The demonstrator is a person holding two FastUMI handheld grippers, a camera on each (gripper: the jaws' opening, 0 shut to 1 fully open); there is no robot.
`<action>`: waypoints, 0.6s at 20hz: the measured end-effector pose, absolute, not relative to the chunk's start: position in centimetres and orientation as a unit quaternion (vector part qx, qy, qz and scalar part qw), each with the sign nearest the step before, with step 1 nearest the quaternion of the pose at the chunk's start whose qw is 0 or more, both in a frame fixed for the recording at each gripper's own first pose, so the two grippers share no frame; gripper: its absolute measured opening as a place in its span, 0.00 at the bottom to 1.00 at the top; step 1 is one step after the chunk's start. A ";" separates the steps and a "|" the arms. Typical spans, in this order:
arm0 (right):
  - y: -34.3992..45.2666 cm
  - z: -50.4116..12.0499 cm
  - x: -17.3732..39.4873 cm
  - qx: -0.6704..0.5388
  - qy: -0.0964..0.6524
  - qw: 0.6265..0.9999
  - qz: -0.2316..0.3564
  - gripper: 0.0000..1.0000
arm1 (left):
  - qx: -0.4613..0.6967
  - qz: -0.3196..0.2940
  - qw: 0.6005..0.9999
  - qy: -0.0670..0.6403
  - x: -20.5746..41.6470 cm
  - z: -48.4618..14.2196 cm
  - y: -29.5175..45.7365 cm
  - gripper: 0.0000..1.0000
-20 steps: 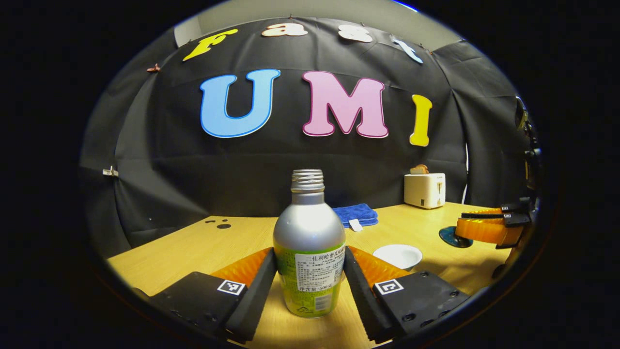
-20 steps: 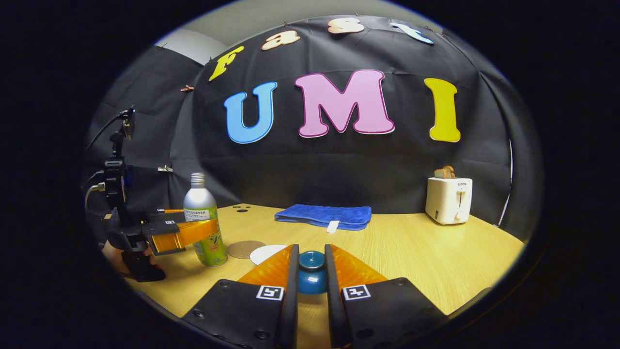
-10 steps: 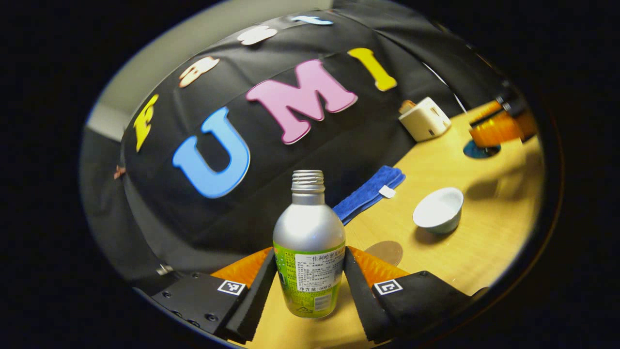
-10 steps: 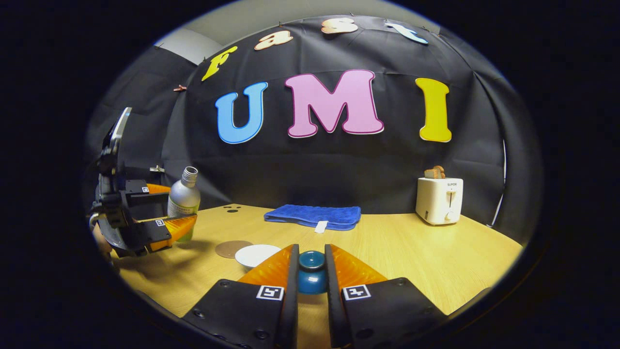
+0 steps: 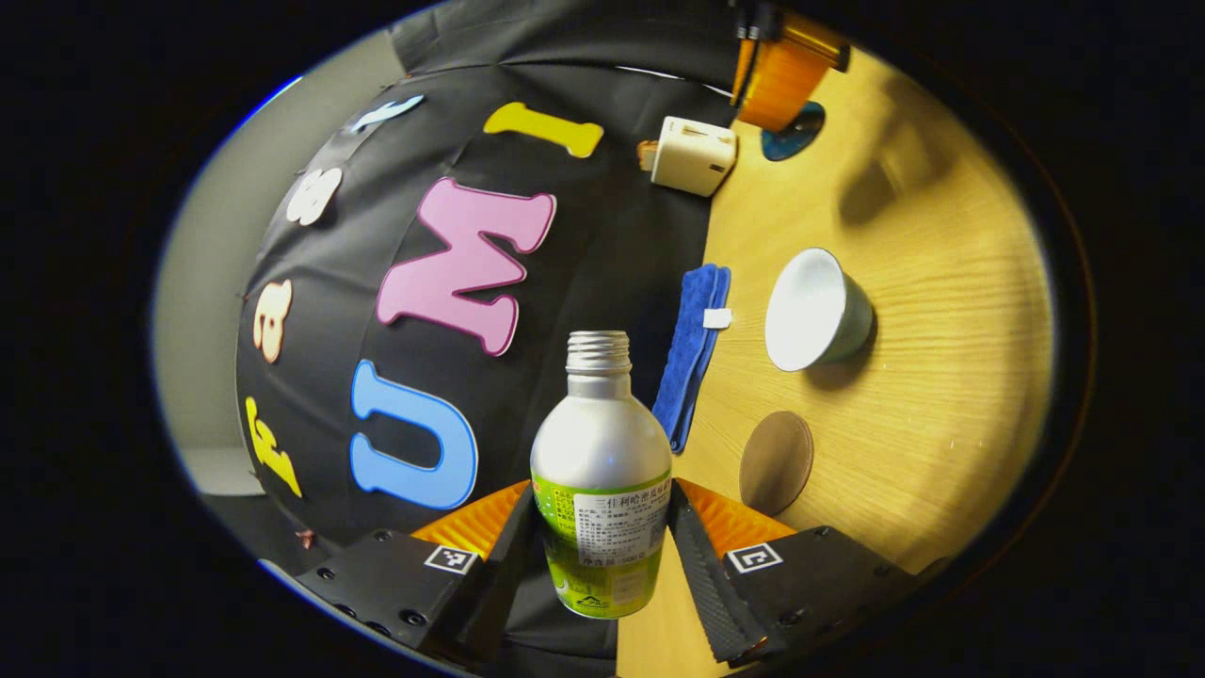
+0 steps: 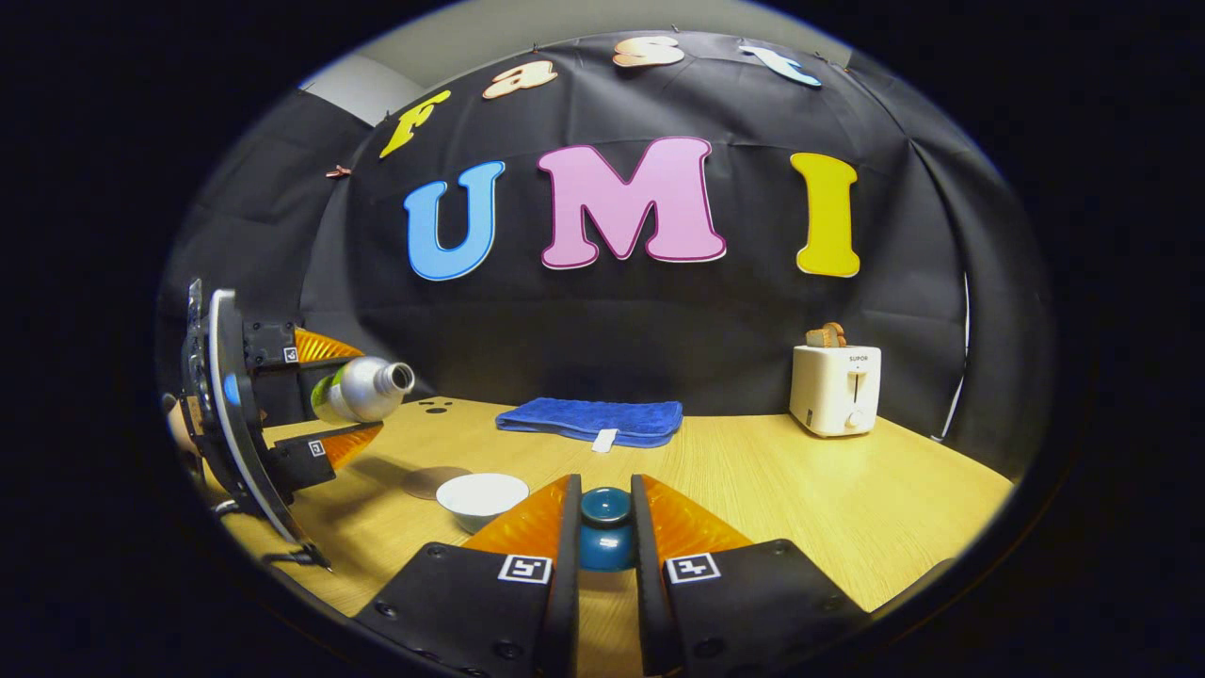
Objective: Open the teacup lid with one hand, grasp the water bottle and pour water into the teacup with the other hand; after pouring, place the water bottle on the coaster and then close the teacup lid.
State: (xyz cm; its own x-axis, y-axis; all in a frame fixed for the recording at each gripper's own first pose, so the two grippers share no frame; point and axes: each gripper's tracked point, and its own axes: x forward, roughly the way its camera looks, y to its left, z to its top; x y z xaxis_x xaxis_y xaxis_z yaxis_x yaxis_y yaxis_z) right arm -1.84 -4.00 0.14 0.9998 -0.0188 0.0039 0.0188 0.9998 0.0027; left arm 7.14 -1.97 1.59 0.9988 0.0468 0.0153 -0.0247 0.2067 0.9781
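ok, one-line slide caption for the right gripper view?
Right gripper holds the blue teacup lid while the left gripper tips the open water bottle above the white teacup.

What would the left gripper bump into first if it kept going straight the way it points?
Probably nothing close. The left gripper holds the water bottle tipped sideways above the table, mouth passing over the teacup. The way ahead looks free, though depth is hard to judge.

The left tool [image 5: 602, 541] is rolled hard onto its side above the table, both fingers clamped on the water bottle [image 5: 601, 471]. The right tool [image 6: 602, 541] sits level and low, fingers pinched on the teacup lid [image 6: 604, 537].
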 end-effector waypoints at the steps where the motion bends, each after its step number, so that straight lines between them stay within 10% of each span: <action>1: -4.0 0.1 -1.8 0.001 -0.002 1.000 -0.009 0.29 | 0.640 0.018 0.768 0.012 7.1 1.5 -1.8 0.81; 12: -3.9 0.1 -1.9 0.001 -0.002 1.000 -0.006 0.29 | 0.734 -0.013 0.679 0.026 8.2 -0.2 -2.3 0.81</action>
State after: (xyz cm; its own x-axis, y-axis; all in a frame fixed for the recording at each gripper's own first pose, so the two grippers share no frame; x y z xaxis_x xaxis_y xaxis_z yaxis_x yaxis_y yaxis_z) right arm -1.91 -3.94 0.15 0.9999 -0.0122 0.0034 0.0121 0.9999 0.0027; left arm 8.24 -2.28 -0.17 0.9983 0.0193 -0.0545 0.0559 -0.0777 0.9954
